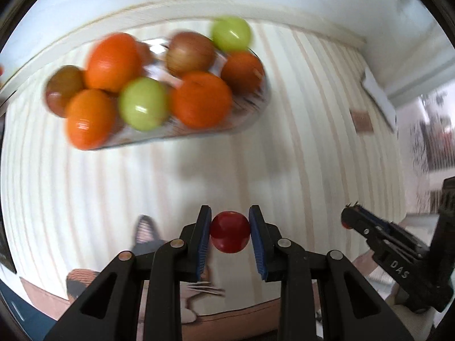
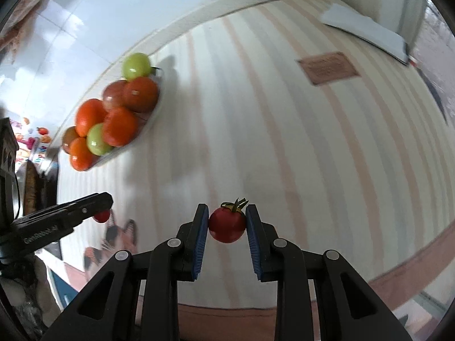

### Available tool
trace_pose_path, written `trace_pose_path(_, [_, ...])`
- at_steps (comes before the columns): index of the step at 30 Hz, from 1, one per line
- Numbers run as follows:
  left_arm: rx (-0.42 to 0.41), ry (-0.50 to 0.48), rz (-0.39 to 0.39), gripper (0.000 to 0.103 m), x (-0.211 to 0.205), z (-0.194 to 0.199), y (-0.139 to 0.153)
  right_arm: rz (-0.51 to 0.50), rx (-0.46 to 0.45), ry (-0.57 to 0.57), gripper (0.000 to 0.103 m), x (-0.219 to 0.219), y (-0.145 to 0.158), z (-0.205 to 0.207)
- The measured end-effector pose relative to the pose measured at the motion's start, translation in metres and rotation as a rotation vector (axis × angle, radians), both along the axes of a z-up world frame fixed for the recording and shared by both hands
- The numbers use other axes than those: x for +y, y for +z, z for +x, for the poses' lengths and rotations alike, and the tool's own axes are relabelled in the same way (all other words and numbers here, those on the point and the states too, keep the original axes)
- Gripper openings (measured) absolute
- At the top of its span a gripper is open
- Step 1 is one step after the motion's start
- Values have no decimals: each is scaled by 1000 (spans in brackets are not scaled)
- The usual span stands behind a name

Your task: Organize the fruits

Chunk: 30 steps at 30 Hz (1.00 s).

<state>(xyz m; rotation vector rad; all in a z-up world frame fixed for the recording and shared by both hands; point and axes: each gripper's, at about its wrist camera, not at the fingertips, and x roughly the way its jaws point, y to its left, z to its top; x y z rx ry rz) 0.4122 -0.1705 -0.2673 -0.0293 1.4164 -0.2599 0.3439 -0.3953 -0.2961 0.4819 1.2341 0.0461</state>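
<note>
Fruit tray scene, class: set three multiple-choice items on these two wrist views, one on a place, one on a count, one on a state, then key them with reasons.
1. Where is the fruit tray in the right wrist view?
A. upper left
B. lower right
C. dead centre

2. How many green fruits lie on the tray?
A. none
B. two
C. five

3. What is the state of the left gripper?
A. open and empty
B. shut on a banana
C. shut on a red tomato

Key:
1 A, the tray sits up and left of the right gripper.
2 B, one green fruit lies mid-tray and one at the far end.
3 C, both blue pads press a red tomato.
</note>
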Motion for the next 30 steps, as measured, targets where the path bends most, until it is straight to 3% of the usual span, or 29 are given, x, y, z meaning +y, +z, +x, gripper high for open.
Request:
trace_pose_path(6, [-43,133,-12,25,57,29,16,111,-58,72,29,44,14,53])
trace_pose_path(11, [-53,175,4,25,91,63,20,188,-84,39,29,62,11,101])
trace_pose_path(15, [-54,159,40,25,98,86,13,253,-53,-17,29,62,-3,129])
trace_pose_path(26, [-61,151,109,25,101,116,3,280,-14,-73,29,66,-26,156])
trace_pose_path(30, [-44,163,102,33,105,119,6,299,8,-90,30,69,-33,159])
